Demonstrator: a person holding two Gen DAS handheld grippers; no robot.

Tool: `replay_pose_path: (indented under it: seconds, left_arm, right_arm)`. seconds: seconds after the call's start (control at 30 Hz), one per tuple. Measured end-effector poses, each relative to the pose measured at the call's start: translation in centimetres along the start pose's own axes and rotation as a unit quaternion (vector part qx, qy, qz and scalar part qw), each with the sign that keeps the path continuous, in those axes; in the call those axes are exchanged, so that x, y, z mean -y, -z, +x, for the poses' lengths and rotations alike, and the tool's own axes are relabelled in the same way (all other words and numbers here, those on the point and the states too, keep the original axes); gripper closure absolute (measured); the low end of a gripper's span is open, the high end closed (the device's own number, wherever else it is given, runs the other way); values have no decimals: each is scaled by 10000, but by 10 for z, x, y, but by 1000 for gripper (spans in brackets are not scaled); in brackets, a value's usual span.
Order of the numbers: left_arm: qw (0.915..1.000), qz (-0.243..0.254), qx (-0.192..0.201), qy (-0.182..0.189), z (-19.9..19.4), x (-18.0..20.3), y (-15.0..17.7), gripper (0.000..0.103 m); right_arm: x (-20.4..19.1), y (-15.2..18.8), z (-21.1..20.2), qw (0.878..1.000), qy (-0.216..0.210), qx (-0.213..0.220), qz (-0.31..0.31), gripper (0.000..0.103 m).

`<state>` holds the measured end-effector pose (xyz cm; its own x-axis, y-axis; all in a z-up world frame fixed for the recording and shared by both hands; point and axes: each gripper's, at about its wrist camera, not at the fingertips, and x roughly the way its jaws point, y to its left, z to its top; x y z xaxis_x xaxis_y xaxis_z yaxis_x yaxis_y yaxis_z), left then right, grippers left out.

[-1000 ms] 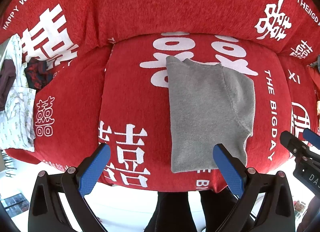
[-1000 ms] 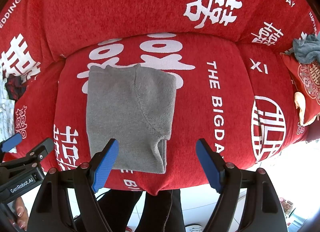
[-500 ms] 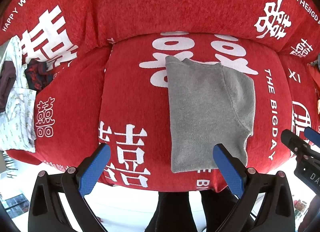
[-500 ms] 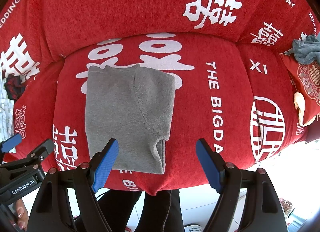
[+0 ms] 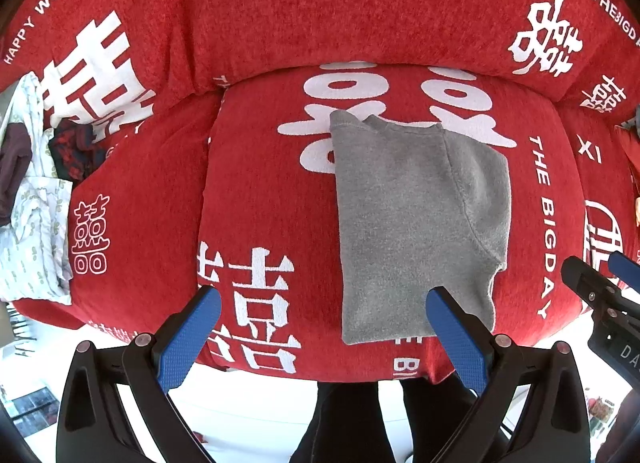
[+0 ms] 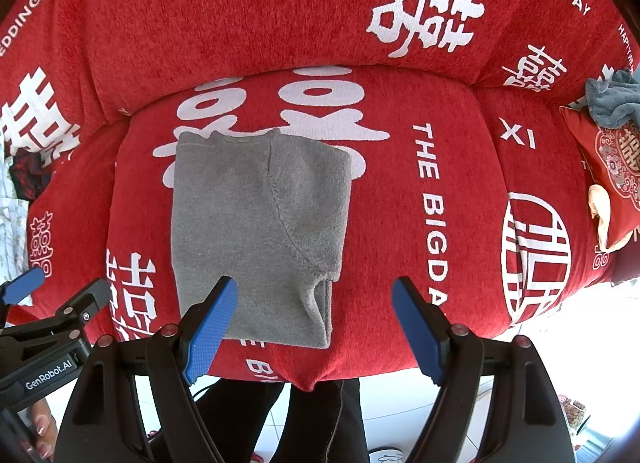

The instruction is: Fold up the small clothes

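A grey fleece garment (image 5: pixel 416 219), folded into a tall rectangle, lies flat on the red sofa seat (image 5: pixel 264 191); it also shows in the right wrist view (image 6: pixel 256 231). My left gripper (image 5: pixel 320 323) is open and empty, held above the seat's front edge, its right finger over the garment's near edge. My right gripper (image 6: pixel 316 319) is open and empty, its left finger over the garment's near edge. Each gripper shows at the edge of the other's view.
A pile of patterned and dark clothes (image 5: pixel 32 199) lies on the sofa's left end. A red cushion (image 6: pixel 612 167) with a grey cloth (image 6: pixel 612 99) sits at the right end. The person's dark legs (image 5: pixel 360 415) stand in front of the sofa.
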<state>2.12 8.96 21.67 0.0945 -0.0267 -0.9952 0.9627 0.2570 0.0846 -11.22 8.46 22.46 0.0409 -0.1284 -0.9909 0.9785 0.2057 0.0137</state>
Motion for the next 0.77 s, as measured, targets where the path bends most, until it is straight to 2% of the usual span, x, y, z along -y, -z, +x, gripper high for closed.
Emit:
replay_pose_path:
  seconds: [0.43, 0.77]
  left_arm:
    - [9999, 30, 0, -132, 4, -2, 0, 0]
    - [9999, 120, 63, -18, 2, 2, -1, 0]
  right_arm:
    - [0, 1, 2, 10000, -12, -23, -13, 21]
    - [0, -2, 5, 10000, -2, -69, -31, 21]
